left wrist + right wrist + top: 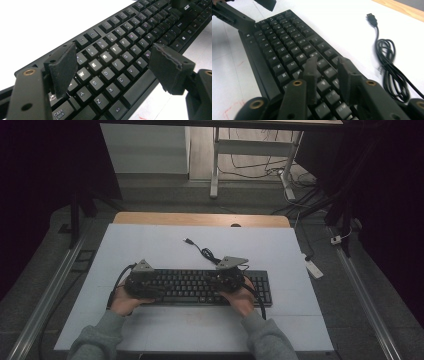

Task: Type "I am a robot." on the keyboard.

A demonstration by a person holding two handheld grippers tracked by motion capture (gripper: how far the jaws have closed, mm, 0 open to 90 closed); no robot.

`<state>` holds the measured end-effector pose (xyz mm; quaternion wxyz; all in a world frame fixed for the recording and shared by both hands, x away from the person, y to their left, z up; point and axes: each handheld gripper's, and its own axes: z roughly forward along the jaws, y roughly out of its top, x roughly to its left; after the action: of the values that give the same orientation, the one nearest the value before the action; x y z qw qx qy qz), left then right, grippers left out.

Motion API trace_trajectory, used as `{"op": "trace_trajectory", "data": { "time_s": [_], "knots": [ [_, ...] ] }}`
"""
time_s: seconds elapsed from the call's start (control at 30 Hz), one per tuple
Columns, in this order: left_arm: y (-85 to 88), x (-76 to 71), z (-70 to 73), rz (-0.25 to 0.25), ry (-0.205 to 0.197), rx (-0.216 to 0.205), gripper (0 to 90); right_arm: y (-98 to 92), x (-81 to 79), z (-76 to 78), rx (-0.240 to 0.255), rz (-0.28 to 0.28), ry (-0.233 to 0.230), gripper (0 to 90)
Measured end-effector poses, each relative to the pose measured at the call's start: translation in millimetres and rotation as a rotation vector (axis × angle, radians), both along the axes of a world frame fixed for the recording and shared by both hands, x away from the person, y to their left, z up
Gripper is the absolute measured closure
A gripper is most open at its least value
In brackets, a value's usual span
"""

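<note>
1. The keyboard lies across the white table.
2. The left gripper hangs over its left end, jaws wide apart, holding nothing.
3. The right gripper sits over its right part, jaws partly apart, holding nothing.
</note>
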<state>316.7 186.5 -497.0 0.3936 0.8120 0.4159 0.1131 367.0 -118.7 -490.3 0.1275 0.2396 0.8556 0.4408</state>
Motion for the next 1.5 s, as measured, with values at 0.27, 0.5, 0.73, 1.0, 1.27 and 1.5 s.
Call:
{"op": "trace_trajectory", "data": {
  "time_s": [0.27, 0.5, 0.73, 1.0, 1.27, 1.5],
  "knots": [
    [1.6, 0.1, 0.3, 0.006, -0.002, -0.003, 23.2, -13.8, -2.2, 2.2, 0.01, -0.017, -0.01, 58.8],
    [3.0, -0.1, 0.9, 0.011, -0.007, -0.006, 23.5, -14.1, -3.0, 2.5, 0.011, -0.01, -0.015, 58.2],
    [3.6, -0.1, 1.2, 0.022, -0.006, -0.008, 24.6, -14.2, -3.1, 2.7, 0.012, -0.009, -0.015, 57.9],
    [3.0, -0.2, 1.0, 0.008, -0.006, -0.014, 32.3, -13.6, -2.8, 1.7, 0.006, -0.01, -0.01, 57.3],
    [-6.0, -3.6, 0.6, -0.046, -0.021, -0.011, 54.3, -13.2, -2.9, 1.4, 0.001, -0.01, -0.01, 57.1],
    [-22.9, -5.8, -4.9, -0.104, -0.017, 0.021, 80.3, -13.6, -2.9, 1.7, 0.003, -0.011, -0.009, 57.1]
  ]
}}
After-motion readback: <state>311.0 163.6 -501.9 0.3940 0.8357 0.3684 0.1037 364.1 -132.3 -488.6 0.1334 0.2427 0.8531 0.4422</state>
